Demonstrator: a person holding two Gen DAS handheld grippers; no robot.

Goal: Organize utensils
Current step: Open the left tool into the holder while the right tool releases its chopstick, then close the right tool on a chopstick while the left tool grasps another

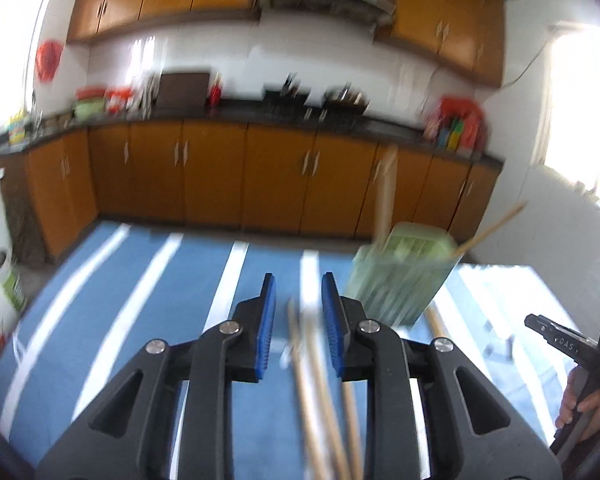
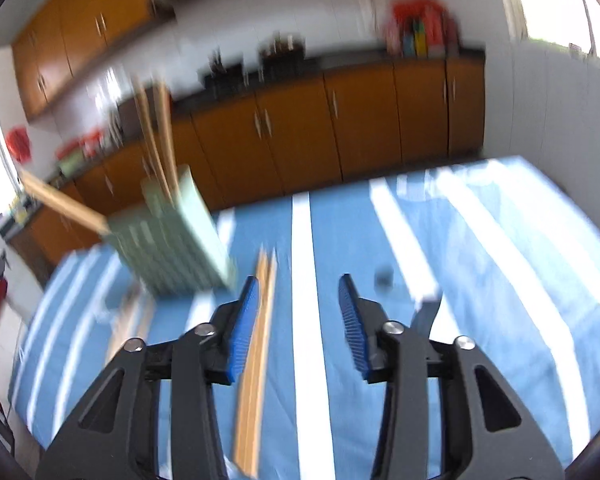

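Clearly a pickup approach: both grippers point down at loose chopsticks on the cloth; blur softens fine detail.

Left gripper (image 1: 299,320): jaws parted, blue pads apart, nothing pinched. Several wooden chopsticks (image 1: 316,392) lie on the cloth under and between its fingers, running from the gap back toward the camera. Whether a pad touches one, I cannot tell through the blur.

Right gripper (image 2: 298,316): jaws parted wider, holding nothing. A pair of chopsticks (image 2: 260,344) lies lengthwise just inside its left pad, not centred in the gap.

Holder: a pale green slotted utensil holder (image 1: 400,276) stands ahead and to the right of the left gripper, ahead and to the left of the right one, so it sits between the two. That placing looks deliberate; either hand could reach it.

Already stowed: a few chopsticks (image 2: 156,136) stick up out of the holder, leaning at different angles because the opening is loose around them.

Surface: blue cloth with white stripes (image 2: 460,280) covers the table.

Person: a hand (image 1: 584,404) grips the right tool's handle at the lower right edge of the left wrist view.

Judgement: partly done; the sticks on the cloth remain. Lying flat and thin, they probably need the pads low and square across them, or they may roll away.
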